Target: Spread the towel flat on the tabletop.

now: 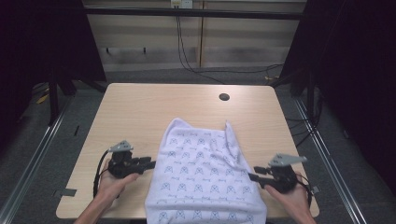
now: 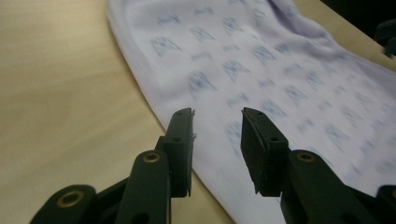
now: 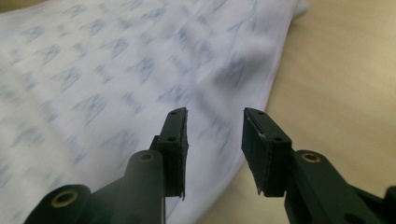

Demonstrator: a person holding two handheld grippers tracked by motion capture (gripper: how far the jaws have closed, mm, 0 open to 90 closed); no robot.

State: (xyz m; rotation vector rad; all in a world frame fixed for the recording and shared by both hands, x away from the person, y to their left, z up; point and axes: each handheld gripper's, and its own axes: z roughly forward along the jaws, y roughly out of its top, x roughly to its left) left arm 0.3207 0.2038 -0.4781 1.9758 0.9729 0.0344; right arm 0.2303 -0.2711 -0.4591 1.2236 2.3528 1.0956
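A white cloth [image 1: 203,172] printed with small blue figures lies spread on the near half of the wooden table [image 1: 140,107], its near end hanging over the front edge. My left gripper [image 1: 150,164] sits just off the cloth's left edge, jaws parted and pointing at it. The left gripper view has the cloth [image 2: 261,70] lying under and beyond the open gripper [image 2: 217,114], with nothing pressed between the pads. At the cloth's right edge my right gripper [image 1: 252,173] is also open, and in its own view the gripper [image 3: 215,113] hovers over the cloth [image 3: 116,70] hem.
A round cable hole [image 1: 224,97] sits in the table's far right part. Black cables [image 1: 187,51] run down the wall behind. Dark curtains flank both sides, with metal rails on the floor. The table's far half is bare wood.
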